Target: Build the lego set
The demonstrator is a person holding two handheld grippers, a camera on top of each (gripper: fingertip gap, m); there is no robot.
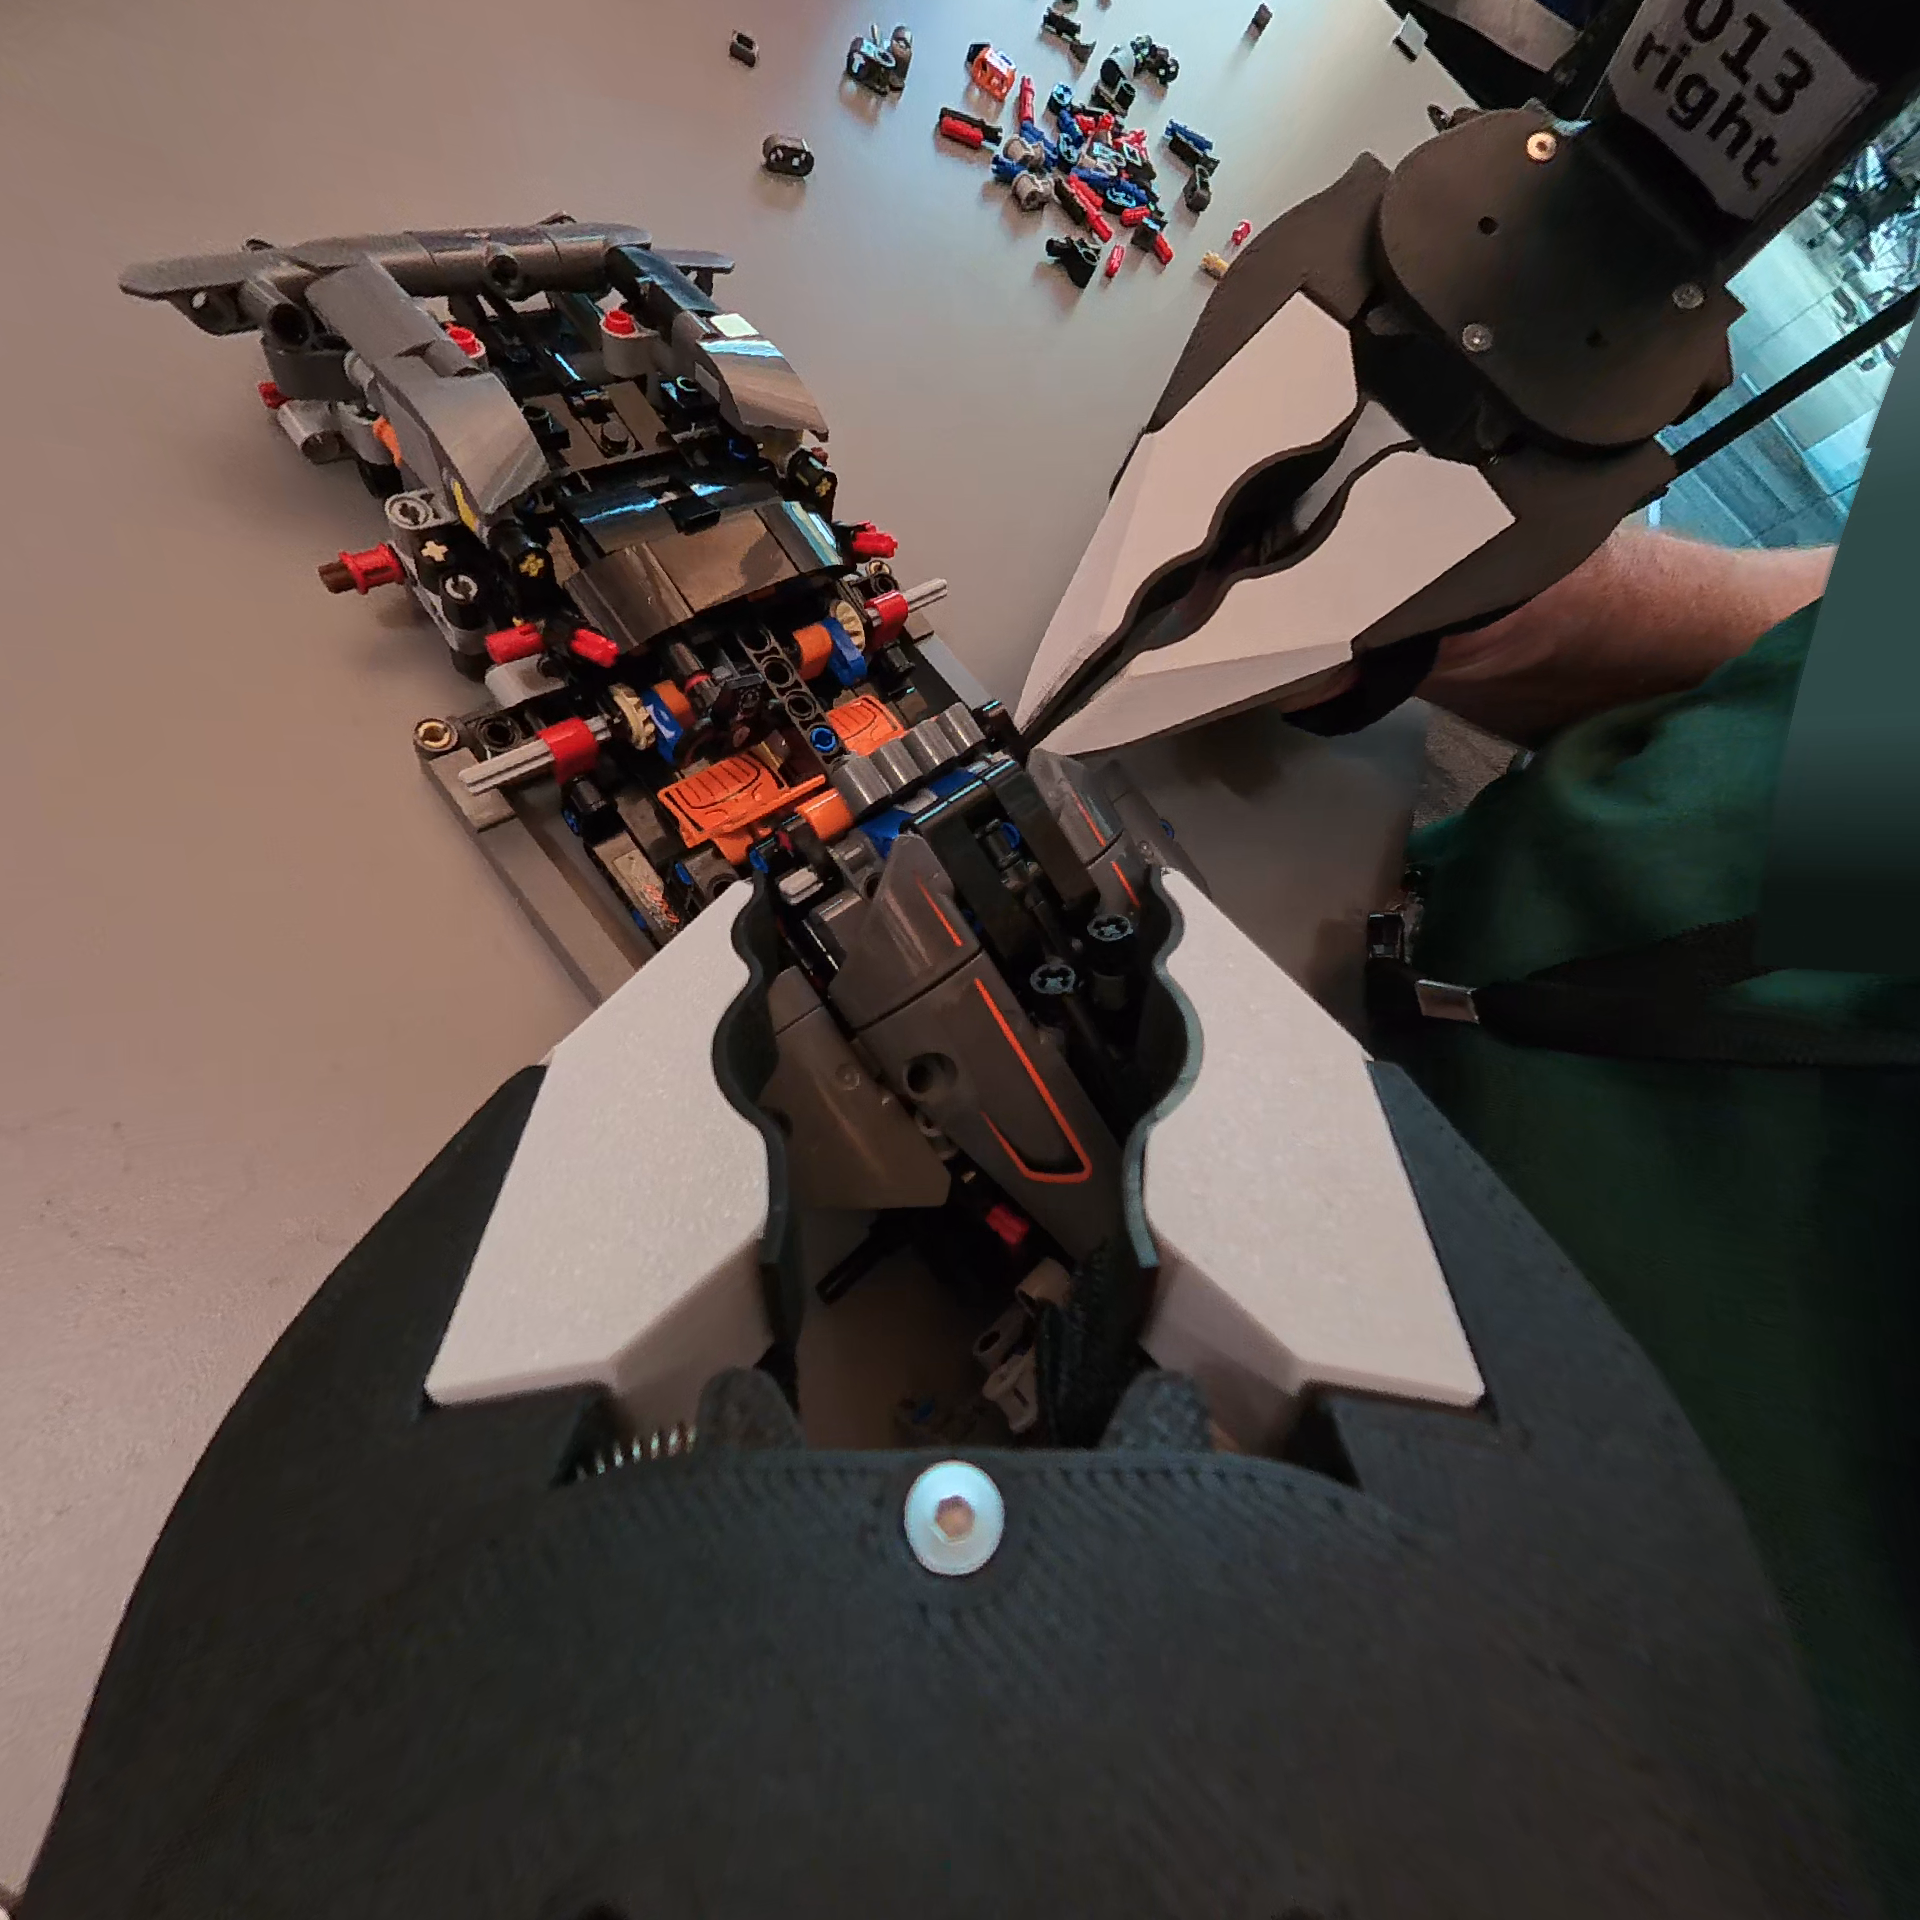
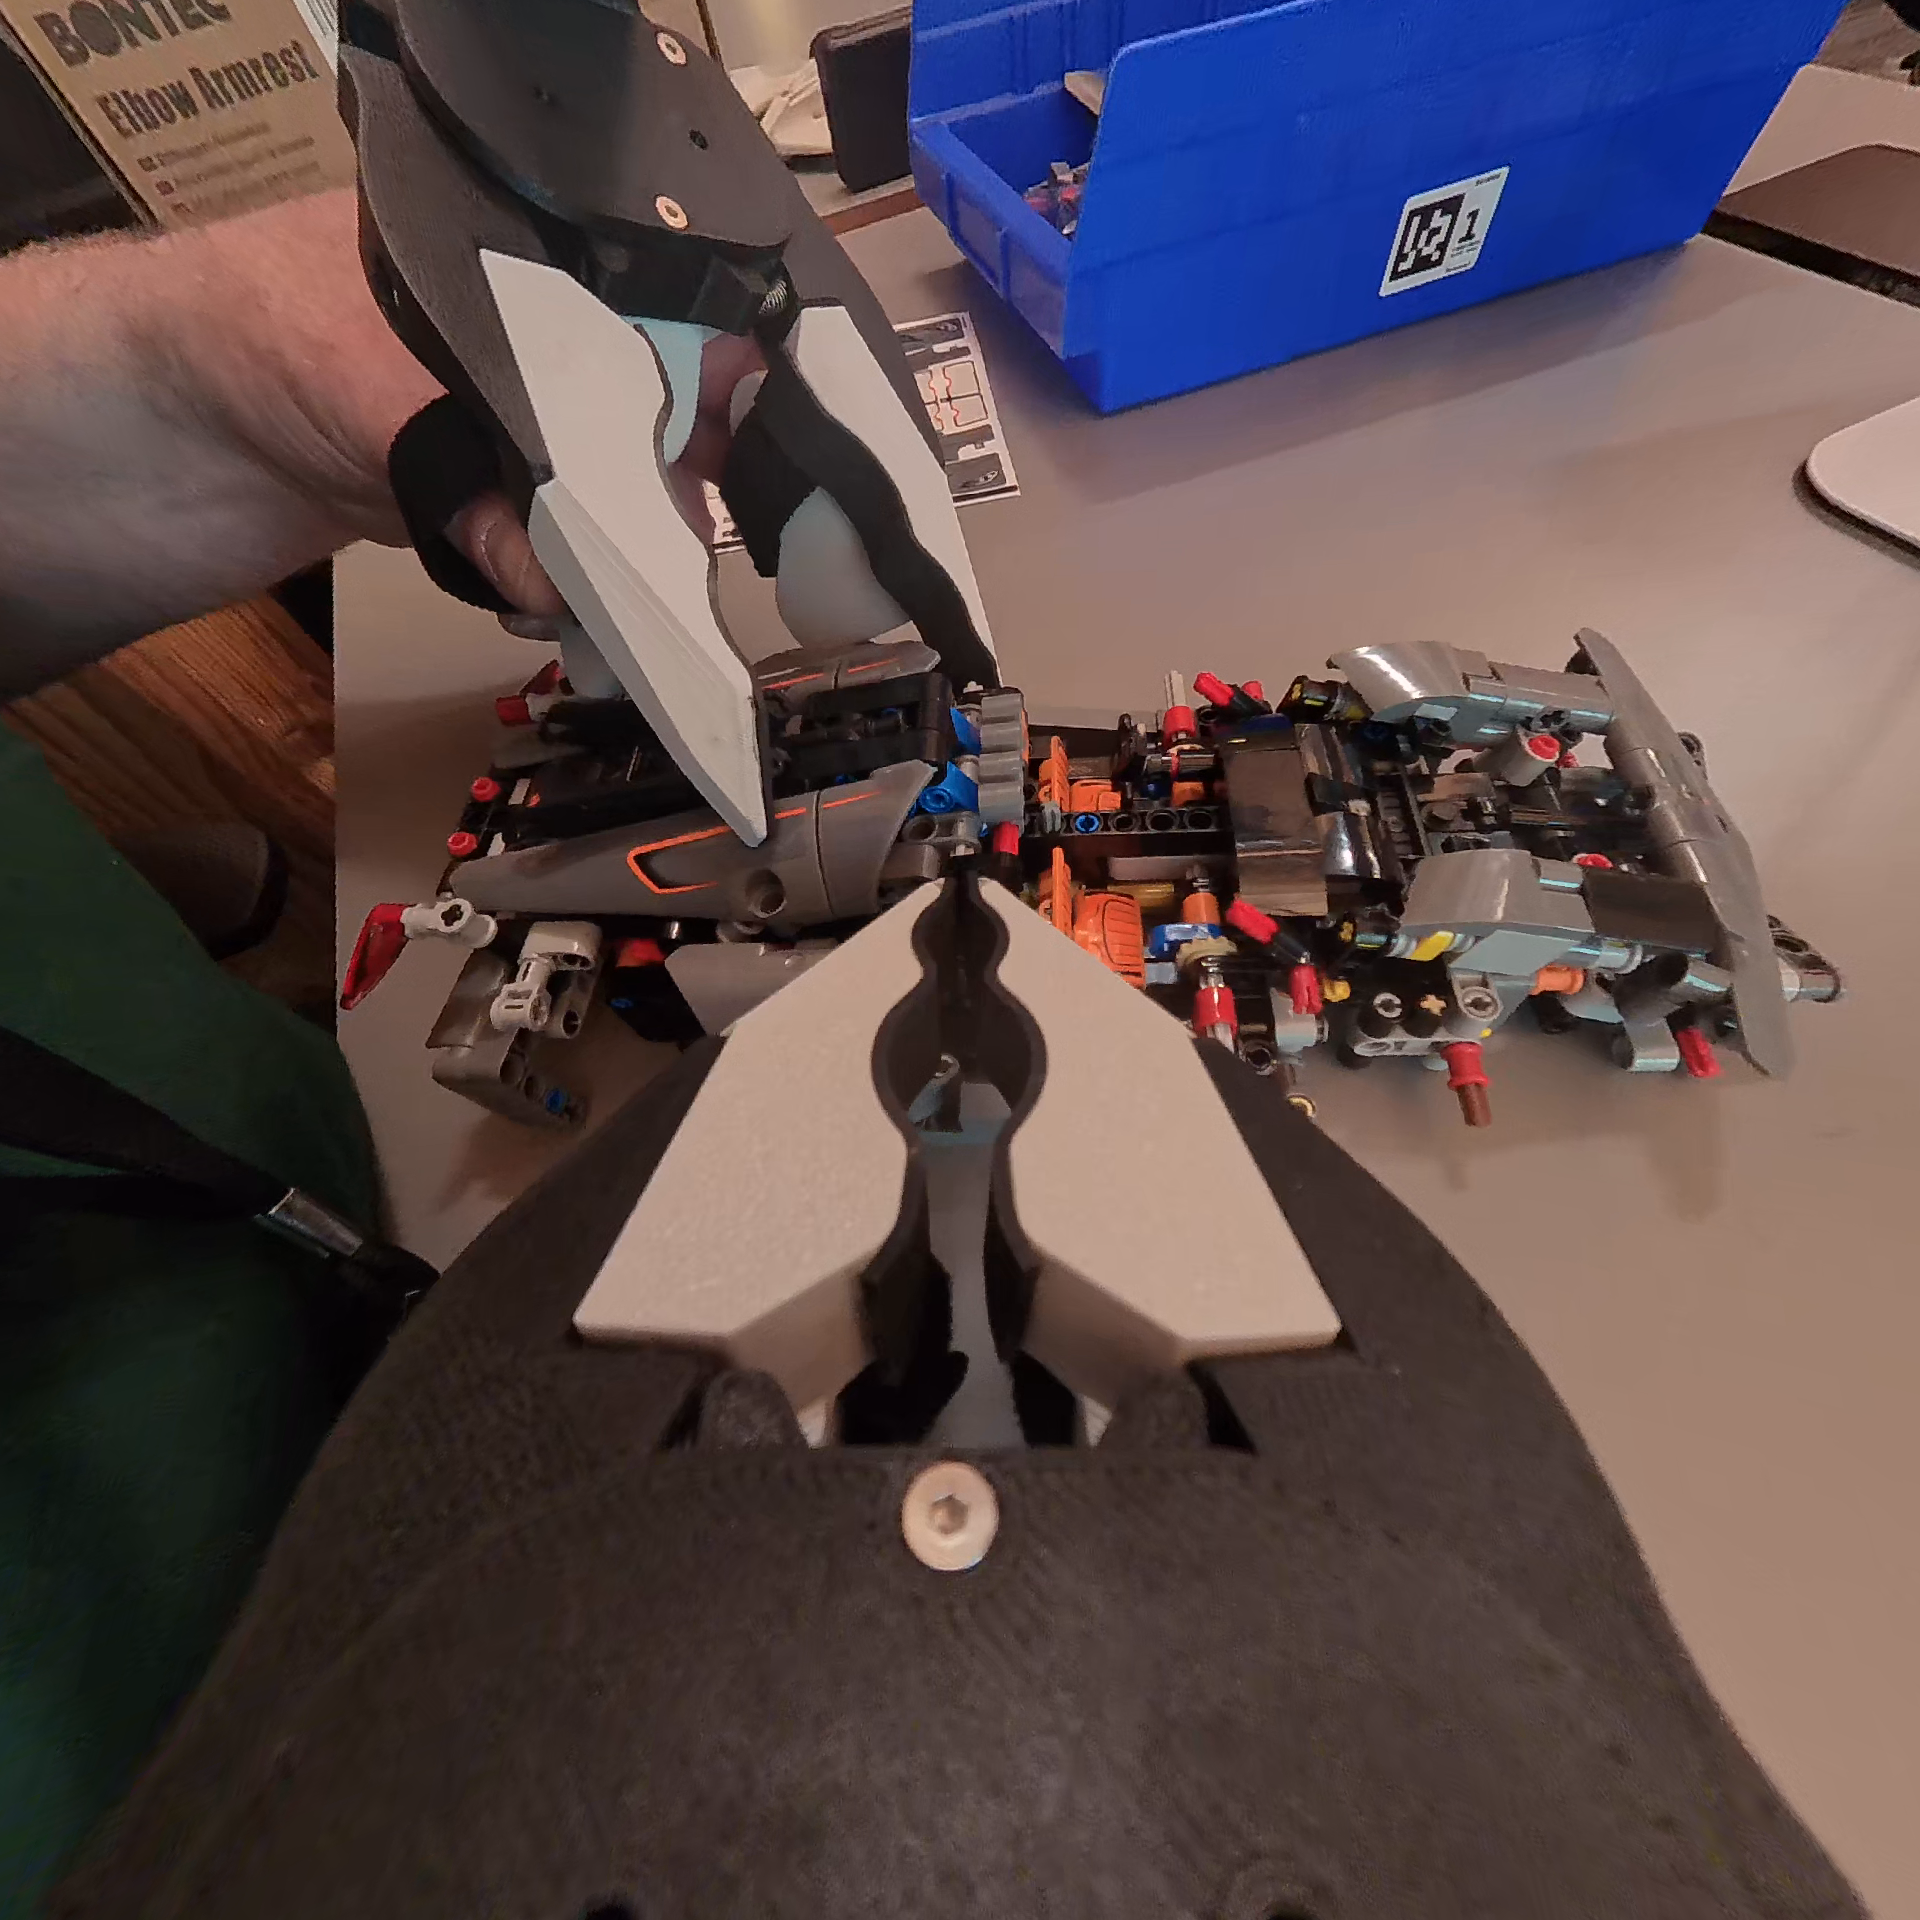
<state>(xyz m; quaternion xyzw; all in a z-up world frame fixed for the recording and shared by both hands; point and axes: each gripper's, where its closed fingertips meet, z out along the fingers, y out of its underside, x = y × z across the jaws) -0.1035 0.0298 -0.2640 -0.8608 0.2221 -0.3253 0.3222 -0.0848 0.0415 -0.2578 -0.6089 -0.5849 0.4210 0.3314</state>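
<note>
While the left gripper [image 1: 961,966] pinches the front end of the lego car [image 2: 1143,831] on the grey table [image 2: 1558,1299], the right gripper [image 2: 961,894], pressed together, touches the car's near side; loose pieces [image 1: 1091,145] lie beyond its rear wing.

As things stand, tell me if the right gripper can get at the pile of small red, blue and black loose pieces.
Probably yes: the right gripper is shut at the grey and orange car model, and bare table lies between it and the loose pile.
</note>
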